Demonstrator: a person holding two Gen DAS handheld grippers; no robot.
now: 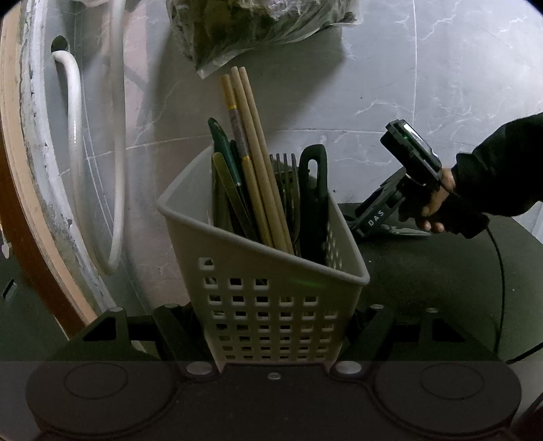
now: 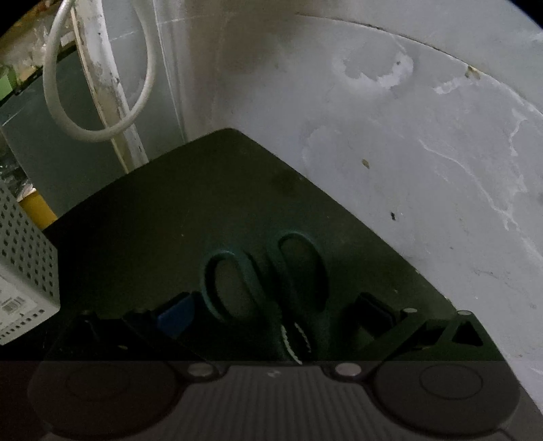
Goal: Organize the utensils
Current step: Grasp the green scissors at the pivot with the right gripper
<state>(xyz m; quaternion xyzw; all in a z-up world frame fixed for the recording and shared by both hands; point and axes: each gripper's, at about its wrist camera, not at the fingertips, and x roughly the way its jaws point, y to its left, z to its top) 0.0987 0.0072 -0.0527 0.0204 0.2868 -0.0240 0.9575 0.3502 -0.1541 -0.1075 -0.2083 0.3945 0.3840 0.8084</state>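
The left tool (image 1: 271, 325) is pinching the basket (image 1: 271, 288), while the right tool (image 2: 271, 315), angled downward, is straddling the scissors (image 2: 271, 281) with fingers spread.

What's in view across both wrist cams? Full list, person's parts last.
basket: 1, pale perforated plastic, tilted, clamped in the left claw
chopsticks: 3 visible, tan, standing in the basket
fork: 1, dark, in the basket, tines up
black handle: 1, slotted, at the basket's right side
green utensils: about 2, basket's left side
scissors: 1 pair, dark green handles, on the dark mat, between the right claw's fingers
dark mat: 1, on the marbled floor
bag of greens: 1, clear plastic, beyond the basket
white hose: 1, looped, at left
left claw: black, shut on the basket
right claw: black, open around the scissors
hand: 1, dark sleeve, holding the right claw
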